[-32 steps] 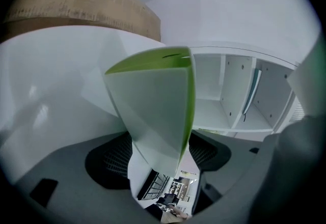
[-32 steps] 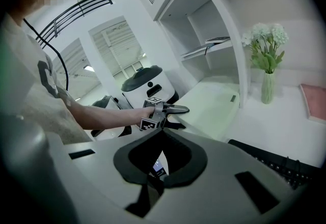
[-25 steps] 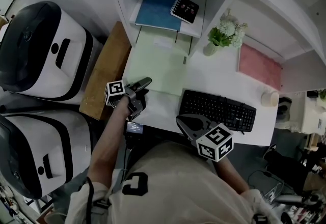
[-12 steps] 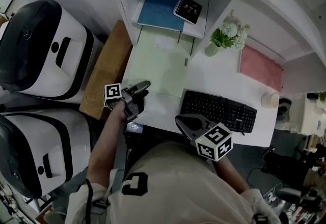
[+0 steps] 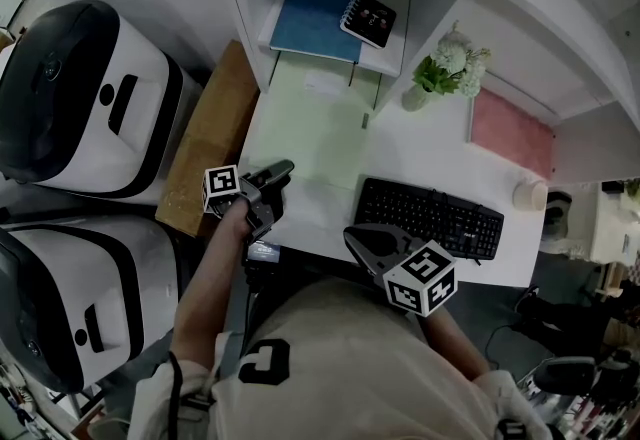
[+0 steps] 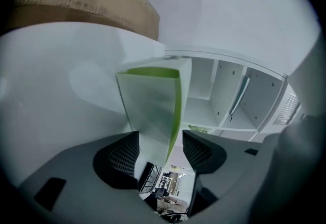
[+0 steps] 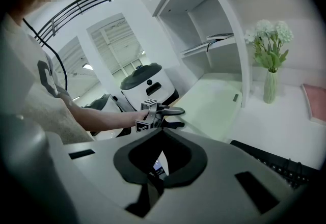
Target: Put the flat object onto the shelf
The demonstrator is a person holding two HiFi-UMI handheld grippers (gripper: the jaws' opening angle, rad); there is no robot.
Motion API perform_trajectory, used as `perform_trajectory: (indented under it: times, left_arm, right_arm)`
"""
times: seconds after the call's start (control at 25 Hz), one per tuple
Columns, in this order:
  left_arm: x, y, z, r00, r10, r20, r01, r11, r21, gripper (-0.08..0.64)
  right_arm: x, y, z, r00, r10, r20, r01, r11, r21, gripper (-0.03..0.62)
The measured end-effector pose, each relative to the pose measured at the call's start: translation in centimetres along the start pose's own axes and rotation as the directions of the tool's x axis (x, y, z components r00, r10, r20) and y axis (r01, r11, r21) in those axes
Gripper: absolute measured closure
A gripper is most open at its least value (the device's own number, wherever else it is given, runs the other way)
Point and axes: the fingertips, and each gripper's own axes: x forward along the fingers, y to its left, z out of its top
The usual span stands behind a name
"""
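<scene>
A pale green flat folder (image 5: 310, 123) lies on the white desk (image 5: 420, 153), its far end under the shelf unit (image 5: 392, 56). My left gripper (image 5: 273, 183) is at the folder's near left corner. In the left gripper view that corner of the folder (image 6: 150, 111) stands between the two pads (image 6: 123, 156). The jaws have just been closing around it, and a narrow gap still shows beside the green edge. My right gripper (image 5: 352, 234) hovers over the desk's near edge in front of the keyboard, its tips (image 7: 153, 179) together and holding nothing. The right gripper view also shows the left gripper (image 7: 175, 117) at the folder (image 7: 214, 101).
A blue book (image 5: 315, 13) and a black spiral notebook (image 5: 365, 18) lie on the shelf board above the folder. A flower vase (image 5: 438, 73), a pink pad (image 5: 510, 133), a black keyboard (image 5: 430, 213) and a cup (image 5: 530, 193) share the desk. Two white machines (image 5: 90, 98) and a brown board (image 5: 205, 143) stand to the left.
The left gripper has edged slightly toward the desk's near left corner and its jaws look narrower around the folder's corner. The right gripper has stayed put.
</scene>
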Motion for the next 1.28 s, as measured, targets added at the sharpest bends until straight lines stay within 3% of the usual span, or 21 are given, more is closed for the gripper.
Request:
perform_trajectory:
  times: [0.2, 0.52, 1.04, 1.28]
  left_arm:
    - [0.7, -0.9, -0.1, 0.999, -0.044, 0.003, 0.044, 0.999, 0.001, 0.281]
    - [0.8, -1.9, 0.1, 0.998, -0.057, 0.029, 0.058, 0.998, -0.009, 0.281]
    - [0.8, -0.9, 0.8, 0.999, -0.013, 0.042, 0.014, 1.0, -0.008, 0.281]
    - [1.2, -1.9, 0.9, 0.998, -0.036, 0.045, 0.035, 0.999, 0.022, 0.281]
  right_arm:
    - [-0.1, 0.0, 0.0, 1.0, -0.004, -0.002, 0.004, 1.0, -0.001, 0.58]
    - [-0.5, -0.1, -0.2, 1.0, -0.009, 0.0, 0.009, 1.0, 0.003, 0.58]
    - [-0.9, -0.2, -0.8, 1.0, -0.012, -0.003, 0.012, 1.0, 0.011, 0.58]
    - [-1.0, -0.2, -1.0, 1.0, -0.016, -0.004, 0.016, 1.0, 0.018, 0.58]
